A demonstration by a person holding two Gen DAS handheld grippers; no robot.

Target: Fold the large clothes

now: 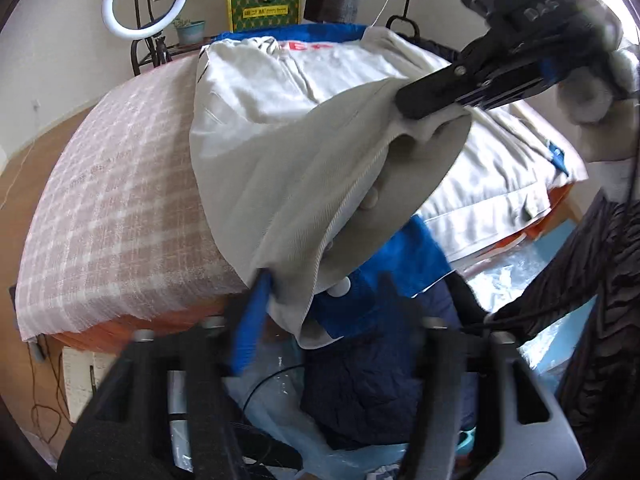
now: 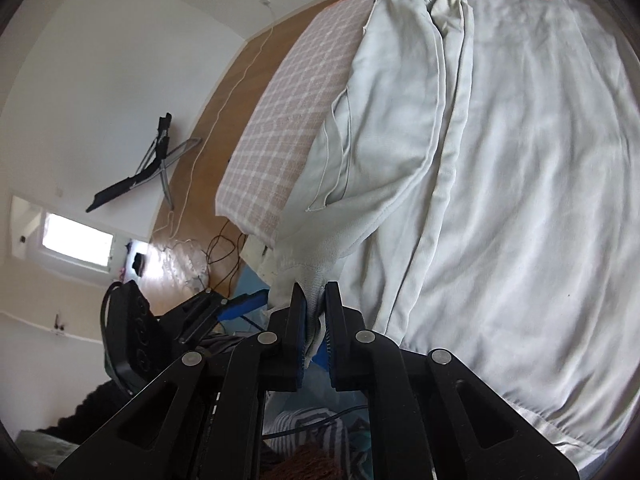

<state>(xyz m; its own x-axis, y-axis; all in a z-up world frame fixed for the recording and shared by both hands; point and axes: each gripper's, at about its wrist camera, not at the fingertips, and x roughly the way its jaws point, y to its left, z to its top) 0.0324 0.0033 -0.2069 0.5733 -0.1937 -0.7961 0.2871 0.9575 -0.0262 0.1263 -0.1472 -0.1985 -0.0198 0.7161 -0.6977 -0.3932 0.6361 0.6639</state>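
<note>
Left wrist view showed the checked bed cover [image 1: 120, 200] at left, then the pale grey garment [image 1: 280, 112] spread on the bed, one corner lifted over it. The left hand-held gripper [image 1: 316, 304] had its jaws apart; only its blue pad [image 1: 248, 320] met the hem, though blur left that contact uncertain. At right, the right hand-held gripper [image 1: 424, 98] was clamped on the raised corner. Right wrist view showed the same pinch on the cloth [image 2: 314, 320]. The step in hand looked like folding a side panel inward; next, the held corner would need carrying across, laying flat and releasing.
</note>
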